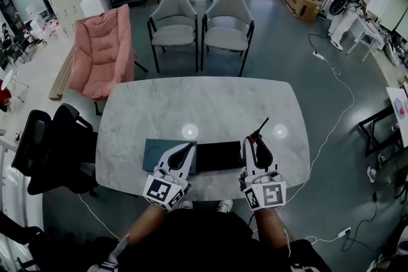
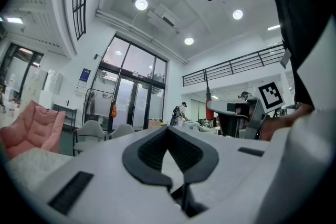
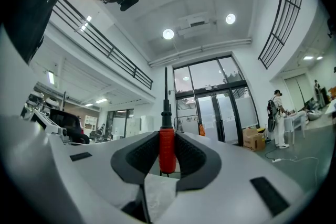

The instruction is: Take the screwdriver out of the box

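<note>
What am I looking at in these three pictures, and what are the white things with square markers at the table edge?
There is no robot here. A person holds a left hand-held gripper and a right hand-held gripper, each a two-jaw clamp with a marker cube. The top-down picture comes from a camera on the person's head. The other two come from cameras riding on each gripper, looking along its jaws. On the table lie a black box and a teal flat piece beside it. The right one grips a screwdriver by its red handle, outside the box. The left one has its jaws together, empty, at the box's left end.
</note>
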Action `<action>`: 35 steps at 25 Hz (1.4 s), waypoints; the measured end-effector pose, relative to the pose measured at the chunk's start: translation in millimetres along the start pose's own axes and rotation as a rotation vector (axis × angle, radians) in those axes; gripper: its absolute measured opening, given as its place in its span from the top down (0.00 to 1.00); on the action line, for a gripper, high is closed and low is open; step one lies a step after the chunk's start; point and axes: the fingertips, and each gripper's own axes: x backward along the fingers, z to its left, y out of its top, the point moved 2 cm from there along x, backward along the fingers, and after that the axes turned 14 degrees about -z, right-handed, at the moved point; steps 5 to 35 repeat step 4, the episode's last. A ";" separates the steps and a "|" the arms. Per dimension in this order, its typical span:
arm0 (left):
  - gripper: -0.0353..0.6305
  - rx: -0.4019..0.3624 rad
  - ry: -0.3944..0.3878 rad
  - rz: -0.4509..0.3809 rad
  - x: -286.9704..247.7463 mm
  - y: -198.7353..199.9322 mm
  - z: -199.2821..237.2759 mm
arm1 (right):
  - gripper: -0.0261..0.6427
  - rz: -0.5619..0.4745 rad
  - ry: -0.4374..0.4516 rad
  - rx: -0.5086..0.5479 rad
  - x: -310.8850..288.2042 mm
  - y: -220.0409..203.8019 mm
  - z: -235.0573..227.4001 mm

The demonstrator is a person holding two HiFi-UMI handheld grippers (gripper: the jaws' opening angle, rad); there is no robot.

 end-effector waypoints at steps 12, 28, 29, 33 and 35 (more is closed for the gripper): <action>0.94 0.003 0.004 0.000 1.3 -0.8 -1.6 | 0.80 0.003 0.002 0.005 2.6 0.3 -1.3; 0.94 0.003 0.004 0.000 1.3 -0.8 -1.6 | 0.80 0.003 0.002 0.005 2.6 0.3 -1.3; 0.94 0.003 0.004 0.000 1.3 -0.8 -1.6 | 0.80 0.003 0.002 0.005 2.6 0.3 -1.3; 0.94 0.003 0.004 0.000 1.3 -0.8 -1.6 | 0.80 0.003 0.002 0.005 2.6 0.3 -1.3; 0.94 0.003 0.004 0.000 1.3 -0.8 -1.6 | 0.80 0.003 0.002 0.005 2.6 0.3 -1.3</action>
